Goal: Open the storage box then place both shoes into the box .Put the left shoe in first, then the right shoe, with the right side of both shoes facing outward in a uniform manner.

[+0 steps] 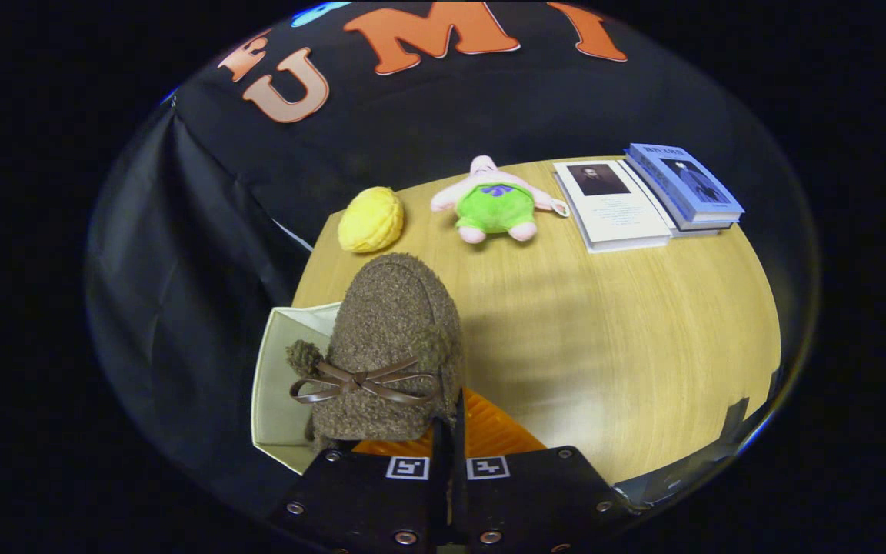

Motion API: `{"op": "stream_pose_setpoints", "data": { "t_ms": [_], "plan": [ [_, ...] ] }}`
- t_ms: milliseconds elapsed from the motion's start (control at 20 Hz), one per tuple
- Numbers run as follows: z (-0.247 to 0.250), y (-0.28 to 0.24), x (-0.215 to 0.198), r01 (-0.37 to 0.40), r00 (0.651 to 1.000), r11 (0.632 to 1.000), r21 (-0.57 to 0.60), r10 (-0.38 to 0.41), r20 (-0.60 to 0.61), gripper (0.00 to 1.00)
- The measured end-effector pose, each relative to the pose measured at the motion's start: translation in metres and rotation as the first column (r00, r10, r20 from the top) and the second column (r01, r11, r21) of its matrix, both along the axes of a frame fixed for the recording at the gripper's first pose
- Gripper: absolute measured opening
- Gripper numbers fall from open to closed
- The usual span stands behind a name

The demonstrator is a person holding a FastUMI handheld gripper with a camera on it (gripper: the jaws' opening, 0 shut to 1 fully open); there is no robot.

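Gripper point(449, 431) fingers pressed together on the rear edge of a fuzzy brown slipper-shoe with a leather bow point(389, 346), lifted toe-forward above the open white fabric storage box point(274, 385) beside the wooden table point(604, 346), apparently lined up for lowering inside.

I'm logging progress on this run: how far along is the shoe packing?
The storage box looks open, its pale inside showing. In hand: the gripper is shut on the heel rim of a fuzzy brown shoe, held over the box's edge. Which shoe it is, I cannot tell. No shoe is visible inside the box, so placing remains.
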State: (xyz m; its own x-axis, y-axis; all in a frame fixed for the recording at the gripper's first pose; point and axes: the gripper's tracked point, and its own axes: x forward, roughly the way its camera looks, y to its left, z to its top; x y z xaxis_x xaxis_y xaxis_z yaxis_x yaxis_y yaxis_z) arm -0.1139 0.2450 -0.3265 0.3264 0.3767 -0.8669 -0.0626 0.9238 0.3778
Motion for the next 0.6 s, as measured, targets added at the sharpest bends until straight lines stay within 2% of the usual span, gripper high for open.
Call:
{"op": "stream_pose_setpoints", "data": {
  "t_ms": [300, 600],
  "plan": [
    [0.016, 0.087, -0.003, -0.036, 0.999, 0.998, 0.047, 0.036, 0.002, 0.03],
    [-0.014, 0.136, -0.014, 0.013, 0.999, 1.000, 0.022, -0.012, -0.043, 0.04]
  ]
}}
